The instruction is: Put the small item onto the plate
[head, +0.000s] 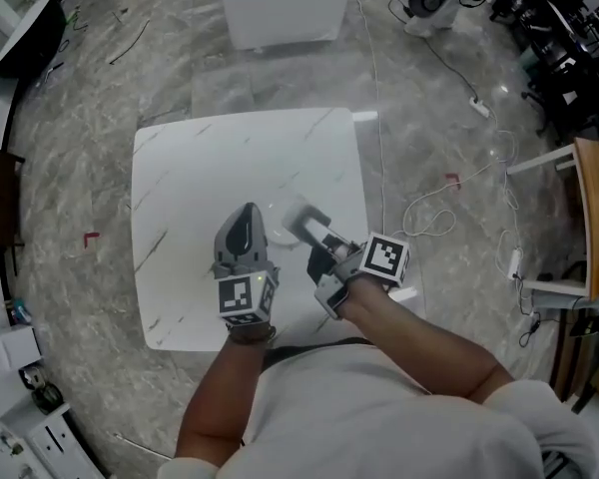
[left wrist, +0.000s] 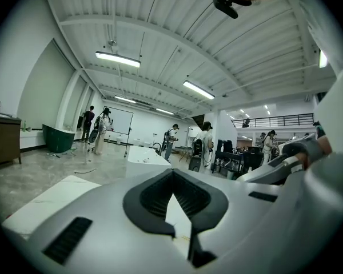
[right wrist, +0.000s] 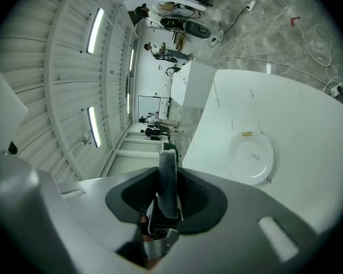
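**Q:** How do the jaws stand?

**A:** Both pairs are closed and empty. The right gripper, at lower centre of its own view, shows its jaws pressed together. The left gripper shows only a thin wedge of the white, marble-veined square desk between jaws that meet at the tips.

**Q:** And the small item?

**A:** The small brass-coloured, stick-shaped item lies on the desk just beside the rim of the round white plate, right of centre in the right gripper view. The plate is bare. The right gripper points that way, probably lining up a pick, while the left looks parked.

**Q:** Any writing?

**A:** None is legible. There are only black-and-white square markers on the grippers' cubes.
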Motion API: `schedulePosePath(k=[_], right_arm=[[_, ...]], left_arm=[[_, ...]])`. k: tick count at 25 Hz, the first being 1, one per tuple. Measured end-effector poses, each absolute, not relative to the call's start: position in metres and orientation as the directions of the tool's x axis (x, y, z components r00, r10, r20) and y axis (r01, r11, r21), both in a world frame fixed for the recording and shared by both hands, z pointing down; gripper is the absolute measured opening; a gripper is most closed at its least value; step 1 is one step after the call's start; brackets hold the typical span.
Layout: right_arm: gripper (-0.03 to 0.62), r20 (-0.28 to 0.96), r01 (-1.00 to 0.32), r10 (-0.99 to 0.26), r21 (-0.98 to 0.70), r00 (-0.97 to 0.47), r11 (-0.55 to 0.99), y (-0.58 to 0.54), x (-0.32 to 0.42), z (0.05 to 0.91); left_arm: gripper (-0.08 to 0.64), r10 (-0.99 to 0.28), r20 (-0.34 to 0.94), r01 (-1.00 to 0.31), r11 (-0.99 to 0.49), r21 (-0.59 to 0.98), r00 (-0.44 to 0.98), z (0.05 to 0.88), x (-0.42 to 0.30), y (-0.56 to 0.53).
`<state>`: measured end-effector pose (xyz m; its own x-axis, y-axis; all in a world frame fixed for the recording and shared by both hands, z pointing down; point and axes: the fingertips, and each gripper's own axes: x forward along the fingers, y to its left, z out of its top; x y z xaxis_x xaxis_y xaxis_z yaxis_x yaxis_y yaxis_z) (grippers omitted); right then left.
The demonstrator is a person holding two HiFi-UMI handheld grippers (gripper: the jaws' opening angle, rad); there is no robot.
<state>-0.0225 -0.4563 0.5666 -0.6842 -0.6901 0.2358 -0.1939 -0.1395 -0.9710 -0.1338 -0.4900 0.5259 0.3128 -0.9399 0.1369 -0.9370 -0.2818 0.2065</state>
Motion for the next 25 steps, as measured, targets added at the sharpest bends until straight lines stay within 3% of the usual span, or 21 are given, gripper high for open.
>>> schedulePosePath(k=[13, 25], right_arm=[[0.100, 0.449, -0.311, -0.622, -0.893, -0.642, -0.324, -0.502, -0.034, 0.726], [0.100, 0.525, -0.397, -0.549, -0.851, -0.650, -0.344, -0.518, -0.056, 0.806]], left_arm=[[0.006, -0.886, 0.271, -0.914, -0.304, 0.269, 0.375, 0.668, -0.146, -0.549], [0.006, -0.848, 0.331, -0.896, -0.316, 0.311, 0.414, 0.737, -0.148, -0.559]])
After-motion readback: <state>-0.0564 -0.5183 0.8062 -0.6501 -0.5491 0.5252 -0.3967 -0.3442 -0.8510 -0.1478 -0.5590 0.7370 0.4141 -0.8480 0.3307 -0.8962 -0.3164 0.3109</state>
